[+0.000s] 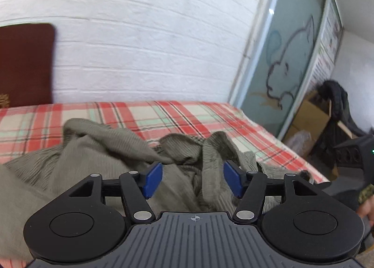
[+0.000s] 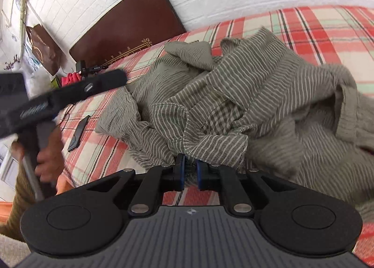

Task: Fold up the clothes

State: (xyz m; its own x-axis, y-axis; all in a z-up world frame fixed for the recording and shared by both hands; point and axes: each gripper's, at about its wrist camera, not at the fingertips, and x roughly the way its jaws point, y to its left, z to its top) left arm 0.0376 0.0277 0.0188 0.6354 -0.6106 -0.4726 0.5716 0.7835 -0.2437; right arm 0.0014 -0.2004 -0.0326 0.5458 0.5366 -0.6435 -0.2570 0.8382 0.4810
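Note:
An olive-green shirt with thin white stripes [image 2: 233,95] lies crumpled on the bed's red, mint and cream plaid sheet [image 2: 327,34]. My right gripper [image 2: 189,170] is at the shirt's near edge, its blue pads shut on a fold of the striped cloth. In the left wrist view the same shirt [image 1: 98,151] is heaped in front of my left gripper [image 1: 192,179]. That gripper stands open above it, and its blue pads [image 1: 154,179] touch no cloth. A person's hand [image 2: 49,153] holds that left tool, blurred at the left of the right wrist view.
A dark brown padded headboard [image 2: 126,27] leans on the white brick wall [image 1: 140,34]. A flat black object [image 2: 78,132] lies on the sheet left of the shirt. A brown paper bag [image 2: 44,48] hangs beyond it. A glass door [image 1: 287,58] and a cardboard box [image 1: 311,114] stand past the bed's right side.

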